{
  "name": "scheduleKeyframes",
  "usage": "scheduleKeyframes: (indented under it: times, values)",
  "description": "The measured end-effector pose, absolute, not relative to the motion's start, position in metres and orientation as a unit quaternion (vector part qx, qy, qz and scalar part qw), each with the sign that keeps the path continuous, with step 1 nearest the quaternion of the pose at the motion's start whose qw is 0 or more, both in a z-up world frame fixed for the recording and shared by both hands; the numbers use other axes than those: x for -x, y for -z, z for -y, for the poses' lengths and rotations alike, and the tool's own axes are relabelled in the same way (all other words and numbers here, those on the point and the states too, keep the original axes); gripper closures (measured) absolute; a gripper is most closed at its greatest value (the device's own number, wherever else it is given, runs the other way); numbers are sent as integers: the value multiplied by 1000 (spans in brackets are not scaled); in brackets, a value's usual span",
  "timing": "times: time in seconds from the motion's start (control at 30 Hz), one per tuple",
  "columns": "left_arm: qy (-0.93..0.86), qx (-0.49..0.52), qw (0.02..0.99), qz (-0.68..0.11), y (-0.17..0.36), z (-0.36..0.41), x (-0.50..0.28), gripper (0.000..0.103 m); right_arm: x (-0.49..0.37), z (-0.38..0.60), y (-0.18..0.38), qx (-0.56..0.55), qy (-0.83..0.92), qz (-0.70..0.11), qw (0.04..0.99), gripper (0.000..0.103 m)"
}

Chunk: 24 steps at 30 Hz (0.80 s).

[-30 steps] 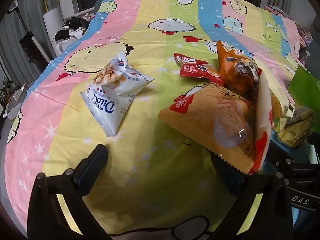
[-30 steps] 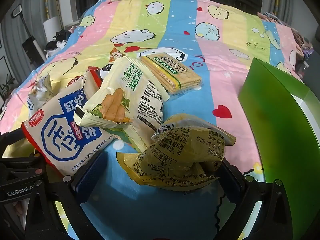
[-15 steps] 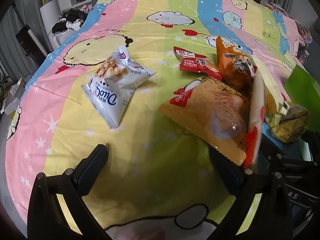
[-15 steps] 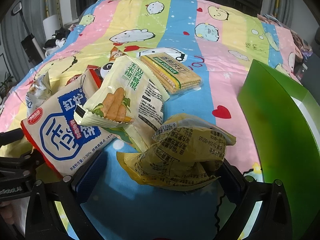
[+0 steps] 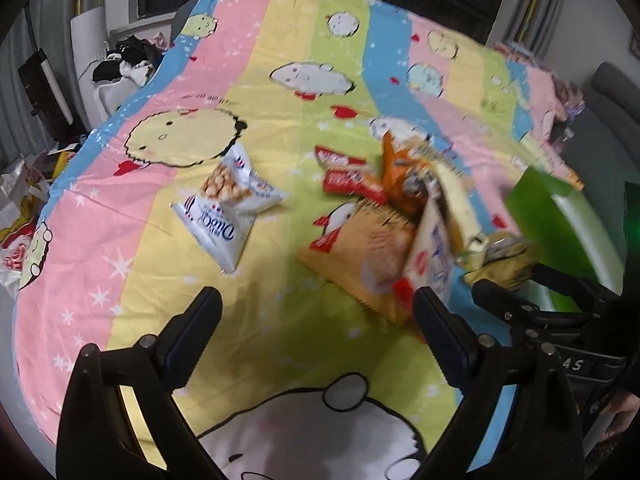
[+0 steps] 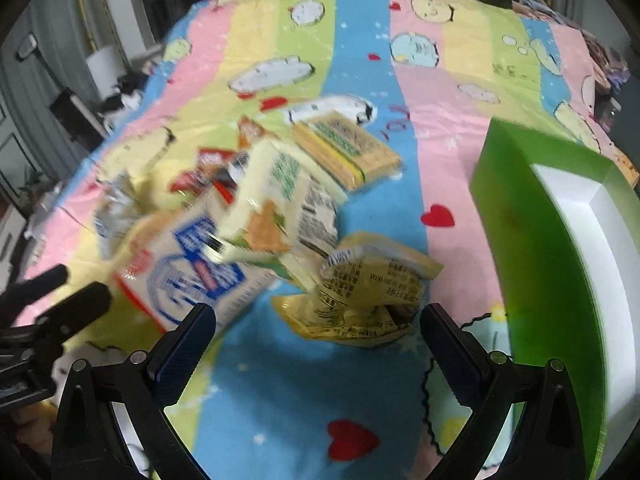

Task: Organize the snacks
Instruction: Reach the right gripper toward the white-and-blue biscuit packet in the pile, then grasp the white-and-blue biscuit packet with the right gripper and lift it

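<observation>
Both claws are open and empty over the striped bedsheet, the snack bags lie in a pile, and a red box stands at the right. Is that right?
Not quite: the box is green, not red, as the right wrist view shows. The rest holds: the left claw and right claw are open and empty over the striped bedsheet, with the snack bags piled together.

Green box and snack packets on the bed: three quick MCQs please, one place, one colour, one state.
1. Where does the open green cardboard box stand relative to the crumpled yellow snack packet?
A. to its right
B. to its left
C. under it

2. What colour is the box's inside?
A. black
B. red
C. white

3. How does the white-and-blue snack packet lie?
A. inside the box
B. alone on the striped cartoon bedsheet
C. between the left gripper's jaws

Answers: 1 A, right wrist view shows the box right of it. 2 C, white lining shows. 3 B, apart from the pile.
</observation>
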State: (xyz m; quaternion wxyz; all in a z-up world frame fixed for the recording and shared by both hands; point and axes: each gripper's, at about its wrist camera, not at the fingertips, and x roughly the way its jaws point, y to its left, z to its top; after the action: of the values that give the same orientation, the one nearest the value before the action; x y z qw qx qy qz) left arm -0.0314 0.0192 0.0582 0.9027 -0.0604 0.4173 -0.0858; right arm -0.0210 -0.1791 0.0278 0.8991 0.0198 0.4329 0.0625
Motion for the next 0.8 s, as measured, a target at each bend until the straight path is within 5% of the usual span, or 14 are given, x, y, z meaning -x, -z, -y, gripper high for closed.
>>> scheduleKeyframes:
  times: [0.3, 0.5, 0.8]
  values:
    - [140, 101, 890, -421, -57, -19, 28, 37, 15, 192, -55, -130, -106, -446, 879, 8]
    - [177, 105, 886, -415, -65, -10, 29, 43, 9, 205, -49, -249, -150, -482, 826, 20]
    - [186, 89, 882, -423, -62, -4, 21, 59, -17, 169, -30, -264, -163, -517, 798, 20]
